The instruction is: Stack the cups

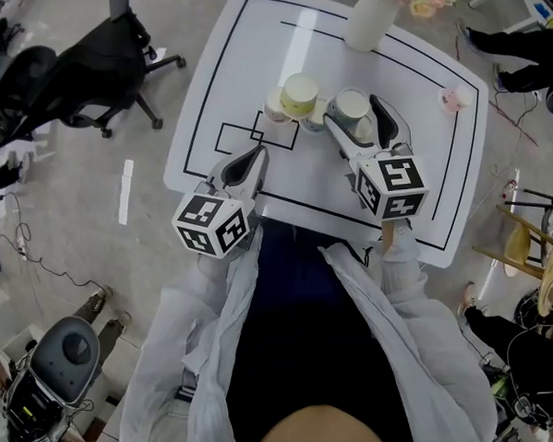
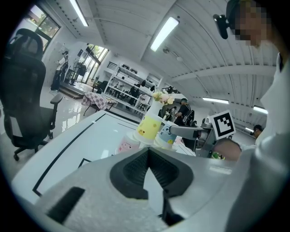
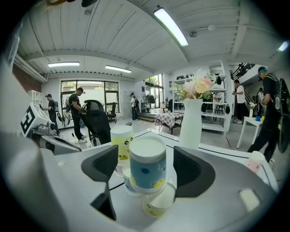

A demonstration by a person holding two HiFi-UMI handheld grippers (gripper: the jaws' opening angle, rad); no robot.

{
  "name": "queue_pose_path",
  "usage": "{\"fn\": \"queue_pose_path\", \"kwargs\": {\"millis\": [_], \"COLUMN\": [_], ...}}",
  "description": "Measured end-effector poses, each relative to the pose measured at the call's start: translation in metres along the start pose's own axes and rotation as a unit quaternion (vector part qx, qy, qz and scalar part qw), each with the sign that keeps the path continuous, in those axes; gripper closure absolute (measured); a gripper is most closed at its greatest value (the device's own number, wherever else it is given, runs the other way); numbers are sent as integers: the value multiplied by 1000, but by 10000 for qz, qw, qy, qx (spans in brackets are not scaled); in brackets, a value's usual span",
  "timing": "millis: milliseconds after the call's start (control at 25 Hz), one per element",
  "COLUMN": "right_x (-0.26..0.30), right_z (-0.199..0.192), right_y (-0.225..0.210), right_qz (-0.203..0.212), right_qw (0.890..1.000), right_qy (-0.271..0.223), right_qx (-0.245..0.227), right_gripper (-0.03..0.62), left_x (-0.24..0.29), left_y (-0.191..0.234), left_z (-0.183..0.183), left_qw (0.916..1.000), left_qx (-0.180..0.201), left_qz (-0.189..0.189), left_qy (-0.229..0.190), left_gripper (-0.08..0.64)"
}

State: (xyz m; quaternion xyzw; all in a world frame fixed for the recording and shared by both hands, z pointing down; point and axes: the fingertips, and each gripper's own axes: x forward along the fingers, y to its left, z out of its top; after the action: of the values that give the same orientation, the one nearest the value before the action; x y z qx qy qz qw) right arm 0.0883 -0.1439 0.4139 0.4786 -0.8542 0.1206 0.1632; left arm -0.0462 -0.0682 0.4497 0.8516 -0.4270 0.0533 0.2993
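A blue cup [image 3: 147, 167] stands upside down on top of another upturned cup, between the jaws of my right gripper [image 3: 146, 158]. There is a gap on each side, so the gripper is open around it [image 1: 354, 114]. A yellow cup [image 1: 299, 94] stands upside down just to the left, on top of a further cup, with a pink cup [image 1: 276, 106] beside it. A small yellowish cup [image 3: 159, 204] lies on its side under the blue cup. My left gripper [image 1: 257, 154] rests shut and empty at the table's near edge, short of the cups [image 2: 148, 127].
A white vase [image 1: 370, 18] with flowers stands at the far side of the white table [image 1: 222, 70]. A small pink item [image 1: 452, 98] lies at the right. A black office chair [image 1: 93, 68] stands on the floor to the left. People stand in the background.
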Motion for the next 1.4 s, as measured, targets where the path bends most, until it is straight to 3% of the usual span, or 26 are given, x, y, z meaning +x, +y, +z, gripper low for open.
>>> {"fn": "queue_pose_path", "kwargs": {"millis": [200, 440, 960, 1400], "right_x": [-11, -35, -102, -153], "right_z": [2, 1, -17, -22], "right_y": [-1, -10, -30, -96], "right_qz": [-130, -498, -1526, -2230], "right_qw": [9999, 9987, 9873, 9741], "right_qy": [-48, -92, -218, -163], "right_qx": [-23, 25, 389, 343], "right_gripper": [195, 194, 195, 195], "left_x": [1, 8, 17, 50], "left_y": [-11, -33, -73, -125], "left_z": [-1, -1, -15, -22], "left_qw": [9998, 9971, 9824, 9716], "left_qx": [94, 299, 614, 773], "left_qz": [-192, -673, -1682, -2146], "left_qy": [38, 175, 533, 633], "left_gripper": [563, 563, 563, 563]}}
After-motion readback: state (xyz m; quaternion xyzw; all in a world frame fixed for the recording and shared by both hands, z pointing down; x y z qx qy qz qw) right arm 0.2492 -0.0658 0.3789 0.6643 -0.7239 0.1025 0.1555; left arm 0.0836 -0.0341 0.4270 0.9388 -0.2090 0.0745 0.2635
